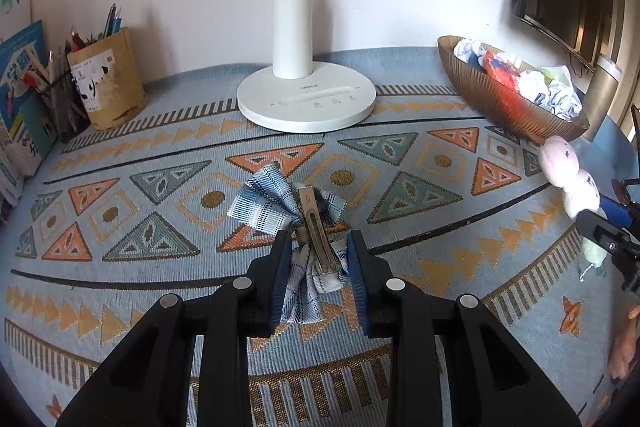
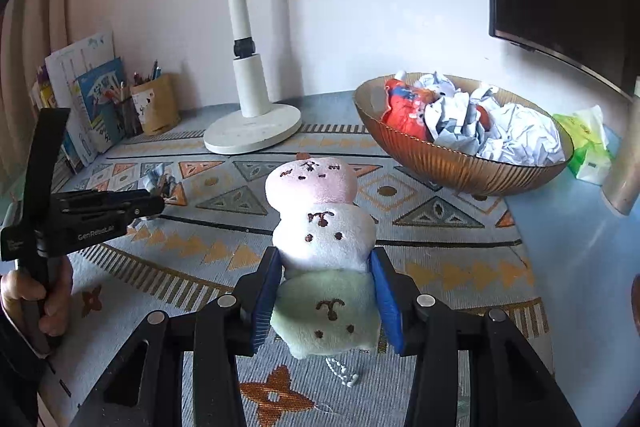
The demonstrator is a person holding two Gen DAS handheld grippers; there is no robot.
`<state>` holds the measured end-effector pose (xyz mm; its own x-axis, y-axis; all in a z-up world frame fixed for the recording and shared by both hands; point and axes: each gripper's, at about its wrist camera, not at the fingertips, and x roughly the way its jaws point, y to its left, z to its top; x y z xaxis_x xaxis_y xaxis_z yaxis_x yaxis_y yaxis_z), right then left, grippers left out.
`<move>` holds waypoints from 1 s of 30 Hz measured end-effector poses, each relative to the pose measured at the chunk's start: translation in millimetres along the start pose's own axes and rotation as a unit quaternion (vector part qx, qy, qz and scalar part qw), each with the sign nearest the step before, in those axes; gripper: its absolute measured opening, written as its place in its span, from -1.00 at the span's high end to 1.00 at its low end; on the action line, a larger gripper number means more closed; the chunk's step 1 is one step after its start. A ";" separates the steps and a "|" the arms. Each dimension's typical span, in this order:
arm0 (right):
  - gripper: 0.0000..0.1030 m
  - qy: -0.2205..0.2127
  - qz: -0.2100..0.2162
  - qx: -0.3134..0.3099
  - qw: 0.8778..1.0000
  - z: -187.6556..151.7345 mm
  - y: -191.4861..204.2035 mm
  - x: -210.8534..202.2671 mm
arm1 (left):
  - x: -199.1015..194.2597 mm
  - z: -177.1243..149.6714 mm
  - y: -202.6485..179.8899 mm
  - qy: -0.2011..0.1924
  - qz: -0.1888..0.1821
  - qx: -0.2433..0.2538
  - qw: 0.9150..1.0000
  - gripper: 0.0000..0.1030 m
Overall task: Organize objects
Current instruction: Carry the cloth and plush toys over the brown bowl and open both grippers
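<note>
A blue plaid bow hair clip (image 1: 288,211) with a metal clasp lies on the patterned tablecloth. My left gripper (image 1: 320,251) is open, its fingers on either side of the clip's near end, not pressing it. The clip also shows small in the right wrist view (image 2: 158,181), just past the left gripper (image 2: 100,211). My right gripper (image 2: 326,269) is shut on a plush toy (image 2: 324,235) of three stacked faces, pink, white and green, and holds it above the cloth. The toy also shows at the right edge of the left wrist view (image 1: 568,175).
A ribbed amber bowl (image 2: 460,167) full of crumpled paper and a red wrapper stands at the back right. A white lamp base (image 1: 306,99) stands at the back centre. A pen holder (image 1: 108,83) and books (image 1: 20,87) are at the back left. A green tissue pack (image 2: 588,143) lies behind the bowl.
</note>
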<state>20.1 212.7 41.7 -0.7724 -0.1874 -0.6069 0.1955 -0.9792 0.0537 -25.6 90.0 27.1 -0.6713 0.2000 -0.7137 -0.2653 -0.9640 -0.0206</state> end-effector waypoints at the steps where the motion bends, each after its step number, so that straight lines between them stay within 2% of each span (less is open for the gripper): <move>1: 0.14 -0.002 -0.001 0.000 1.000 -0.2 -0.2 -1.0 | 1.2 0.2 -1.1 0.003 0.001 0.002 1.000 0.51; 5: 0.14 -0.002 0.019 0.017 1.000 1.3 -8.8 -3.9 | 2.4 3.3 -9.5 0.016 0.007 0.013 1.000 0.51; 8: 0.14 -0.005 0.065 0.084 0.994 2.6 -36.7 -16.4 | -17.4 14.3 -27.4 0.002 -0.021 0.024 0.999 0.51; 10: 0.14 -0.005 0.087 0.140 0.986 5.1 -64.1 -29.0 | -36.3 33.0 -45.5 -0.024 -0.055 0.034 0.998 0.51; 13: 0.14 -0.036 0.076 0.187 0.979 30.2 -108.2 -55.0 | -48.4 66.8 -78.6 -0.051 -0.090 0.058 0.993 0.51; 16: 0.14 -0.062 0.056 0.218 0.972 69.1 -145.6 -66.4 | -41.4 107.2 -125.3 -0.060 -0.123 0.086 0.987 0.51; 18: 0.13 -0.060 0.028 0.235 0.970 91.2 -161.0 -59.5 | -20.8 136.6 -159.9 -0.050 -0.140 0.097 0.984 0.51; 20: 0.13 -0.039 0.005 0.254 0.966 111.1 -174.8 -38.3 | 1.2 158.0 -180.7 -0.035 -0.150 0.103 0.983 0.51; 22: 0.13 -0.018 0.008 0.268 0.963 124.6 -184.9 -12.3 | 23.4 172.2 -196.9 -0.034 -0.151 0.109 0.982 0.51; 24: 0.13 0.005 0.001 0.279 0.960 135.0 -194.3 16.0 | 39.5 177.5 -205.2 -0.030 -0.148 0.113 0.982 0.50; 25: 0.13 0.009 -0.003 0.283 0.959 138.4 -196.6 24.8 | 48.1 179.9 -207.4 -0.028 -0.148 0.112 0.982 0.42; 26: 0.10 0.012 -0.008 0.292 0.956 142.8 -201.8 35.7 | 57.3 182.4 -208.1 -0.023 -0.144 0.107 0.983 0.22; 27: 0.07 0.012 -0.010 0.296 0.955 146.8 -206.7 44.8 | 66.3 184.9 -207.5 -0.016 -0.141 0.097 0.985 0.17; 28: 0.01 0.014 -0.006 0.299 0.954 150.1 -210.3 51.4 | 72.6 186.0 -206.2 -0.008 -0.143 0.089 0.986 0.16; 29: -0.14 0.018 0.001 0.301 0.953 152.8 -213.6 56.5 | 79.5 187.9 -201.6 0.010 -0.150 0.078 0.986 0.16; 30: -0.15 0.019 0.008 0.303 0.953 153.3 -216.6 57.0 | 82.4 188.6 -196.9 0.021 -0.157 0.069 0.985 0.16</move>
<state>-158.9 402.3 117.1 -0.7479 -0.2100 -0.6297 -0.1877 -0.8430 0.5041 -159.2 329.3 104.4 -0.5123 0.4735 -0.7164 -0.5484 -0.8224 -0.1515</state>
